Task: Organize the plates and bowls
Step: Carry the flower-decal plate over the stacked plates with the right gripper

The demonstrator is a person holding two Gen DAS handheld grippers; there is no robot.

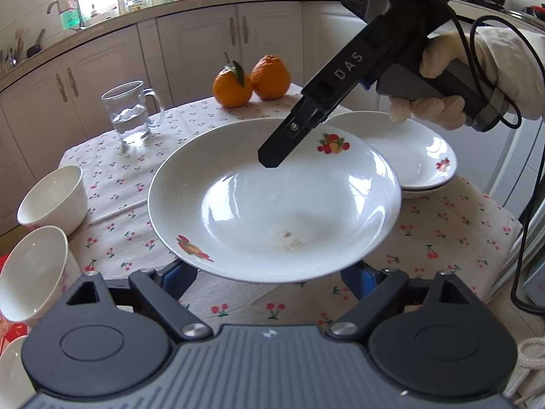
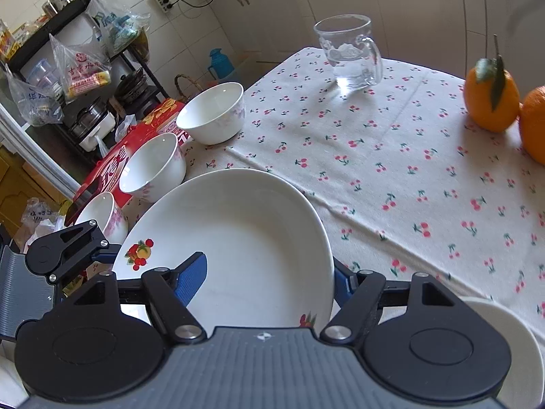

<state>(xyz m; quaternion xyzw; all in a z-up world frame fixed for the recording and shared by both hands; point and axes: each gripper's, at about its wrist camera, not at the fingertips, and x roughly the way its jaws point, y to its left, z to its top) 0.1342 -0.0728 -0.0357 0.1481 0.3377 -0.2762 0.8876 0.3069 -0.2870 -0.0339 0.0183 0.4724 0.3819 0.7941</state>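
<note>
Partly done: pinching a plate (image 1: 272, 204) in the right gripper (image 2: 269, 272) for the plate stack (image 1: 408, 156), cannot tell the left gripper's (image 1: 269, 272) hold, three bowls (image 2: 211, 112) left.

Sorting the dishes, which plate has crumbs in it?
The lifted plate, carried between both hand-held grippers; specks dot its well. The stacked plates behind look clean.

The left wrist view looks steeply down, close over the deep plate (image 1: 272, 201), toward the far cabinets (image 1: 201, 41). The right wrist view faces leftward across the table (image 2: 391, 170), perhaps from slightly higher. Both share the plate, glass mug (image 1: 131, 112), oranges (image 1: 252, 80) and bowls (image 2: 211, 112).
</note>
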